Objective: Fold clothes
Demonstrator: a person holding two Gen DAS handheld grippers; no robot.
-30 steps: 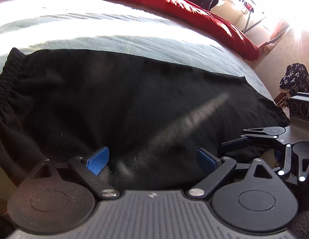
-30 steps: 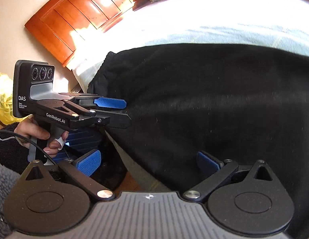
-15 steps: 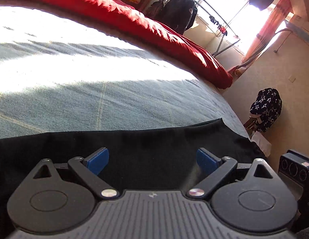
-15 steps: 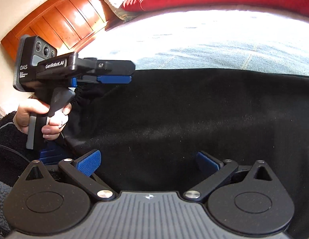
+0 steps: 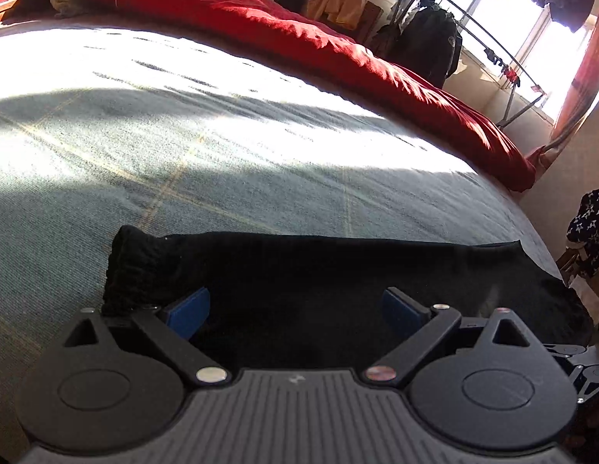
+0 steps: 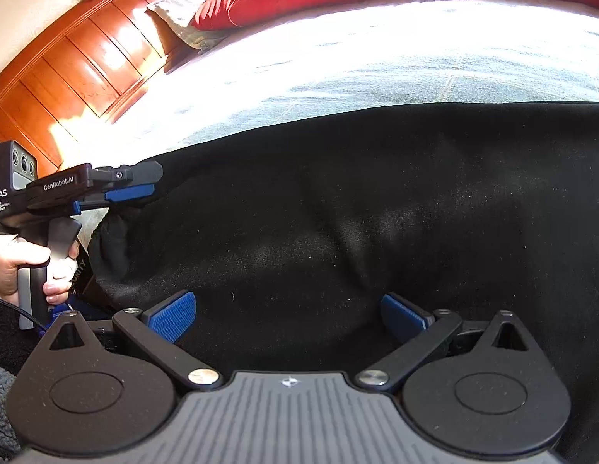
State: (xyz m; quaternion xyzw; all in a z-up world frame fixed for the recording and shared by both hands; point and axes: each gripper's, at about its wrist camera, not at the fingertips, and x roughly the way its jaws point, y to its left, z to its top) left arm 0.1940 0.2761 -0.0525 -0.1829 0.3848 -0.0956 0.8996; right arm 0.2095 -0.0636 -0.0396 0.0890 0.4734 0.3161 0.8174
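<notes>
Garment: a black, soft knit garment with a gathered elastic end [image 5: 338,270] lies spread flat along the near edge of the bed, its long side running across both views; in the right wrist view it fills the middle ground [image 6: 376,212].
Gathered end: the bunched elastic band [image 5: 133,266] sits at the left of the garment, just ahead of the left tool's left finger, probably the waistband.
Lay of the cloth: mostly smooth with a few shallow creases, which looks like a flattening done so a fold will land even.
Left tool [image 5: 295,309]: blue-padded fingers spread wide, nothing between them, poised low over the near edge of the garment by the gathered end. From the right wrist view it is seen side-on [image 6: 137,189], level with the cloth, and its spread cannot be judged there.
Right tool [image 6: 287,313]: fingers also spread apart and empty, over the near hem further along the garment.
Why so held: both tools sit along the same edge, well apart, likely so the cloth can be pinched at two points and lifted over evenly.
Hand: a person's hand [image 6: 24,270] grips the left tool's grey handle.
Bed: a pale blue-grey woven bedspread [image 5: 183,135], sunlit beyond the garment, leaves open room for the fold.
Further out: a red quilt [image 5: 338,46] lies along the far side; an orange-brown wooden headboard [image 6: 67,65] stands at the left.
</notes>
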